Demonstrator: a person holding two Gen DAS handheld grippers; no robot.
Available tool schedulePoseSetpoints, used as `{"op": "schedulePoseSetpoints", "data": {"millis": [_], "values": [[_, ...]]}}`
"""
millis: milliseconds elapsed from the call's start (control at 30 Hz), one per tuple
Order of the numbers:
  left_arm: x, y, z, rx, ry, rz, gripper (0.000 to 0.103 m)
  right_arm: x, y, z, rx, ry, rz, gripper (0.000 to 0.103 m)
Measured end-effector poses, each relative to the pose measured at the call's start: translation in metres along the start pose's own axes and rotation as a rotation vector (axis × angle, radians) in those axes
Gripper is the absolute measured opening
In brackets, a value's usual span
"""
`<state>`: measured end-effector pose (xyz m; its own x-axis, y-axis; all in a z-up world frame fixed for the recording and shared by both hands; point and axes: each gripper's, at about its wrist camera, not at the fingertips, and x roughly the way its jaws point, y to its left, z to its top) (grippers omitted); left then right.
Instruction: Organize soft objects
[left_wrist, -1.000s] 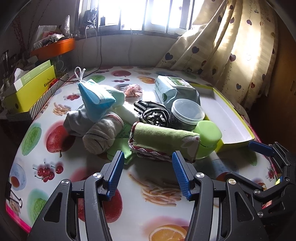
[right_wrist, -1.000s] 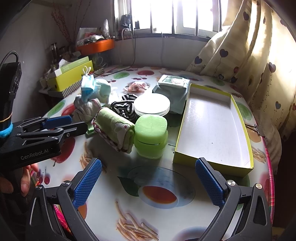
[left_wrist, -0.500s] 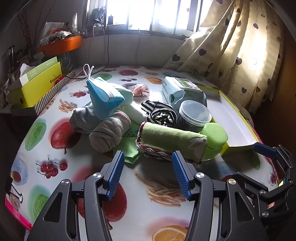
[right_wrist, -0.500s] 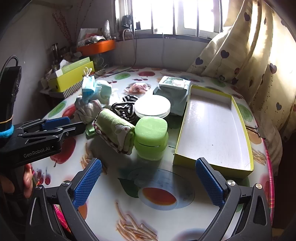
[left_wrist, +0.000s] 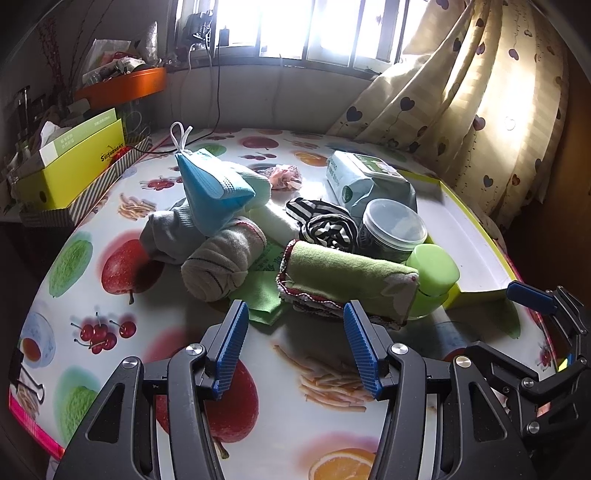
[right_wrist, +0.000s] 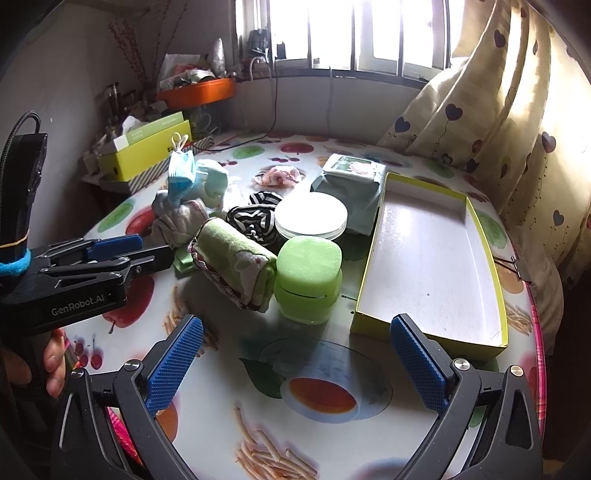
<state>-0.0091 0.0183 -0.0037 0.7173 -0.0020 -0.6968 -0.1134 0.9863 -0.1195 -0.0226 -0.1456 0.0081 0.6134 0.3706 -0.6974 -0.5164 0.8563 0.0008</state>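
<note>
Left gripper (left_wrist: 293, 345): jaws spread, nothing between them, held low over the desk (left_wrist: 122, 332). Right gripper (right_wrist: 295, 363): jaws spread wide, empty, also over the desk.

Rolled green towel (left_wrist: 347, 278): lies on the desk just ahead of the left gripper, slightly toward its right finger. Long axis runs crosswise to the left gripper's fingers; the red-stitched end faces the left finger side, the other end butts against the green lidded jar (left_wrist: 432, 275). From the right gripper the same roll (right_wrist: 236, 264) sits ahead-left, its axis running diagonally, near end toward the jar (right_wrist: 308, 275).

Beyond the towel, from the left gripper:
- rolled grey-beige sock (left_wrist: 221, 264), ahead-left, touching a flat green cloth (left_wrist: 264, 299) that lies under the towel's stitched end
- second grey sock (left_wrist: 166, 232) behind it
- blue face mask (left_wrist: 212, 192) standing on top of the sock pile, ear loops up
- black-and-white striped fabric (left_wrist: 327, 227) directly behind the towel
- clear round lidded container (left_wrist: 393, 229), beside the stripes
- wet-wipes pack (left_wrist: 364, 177), further back

Yellow-rimmed tray (right_wrist: 430, 258): ahead of the right gripper's right finger, long axis running away from it. The jar stands between towel and tray.
</note>
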Motion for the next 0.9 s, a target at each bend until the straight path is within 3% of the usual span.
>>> {"op": "schedulePoseSetpoints", "data": {"millis": [900], "values": [[0.0047, 0.0076, 0.0031, -0.010, 0.015, 0.014, 0.055, -0.0026, 0.0072, 0.0057, -0.034, -0.030, 0.032, 0.099]]}}
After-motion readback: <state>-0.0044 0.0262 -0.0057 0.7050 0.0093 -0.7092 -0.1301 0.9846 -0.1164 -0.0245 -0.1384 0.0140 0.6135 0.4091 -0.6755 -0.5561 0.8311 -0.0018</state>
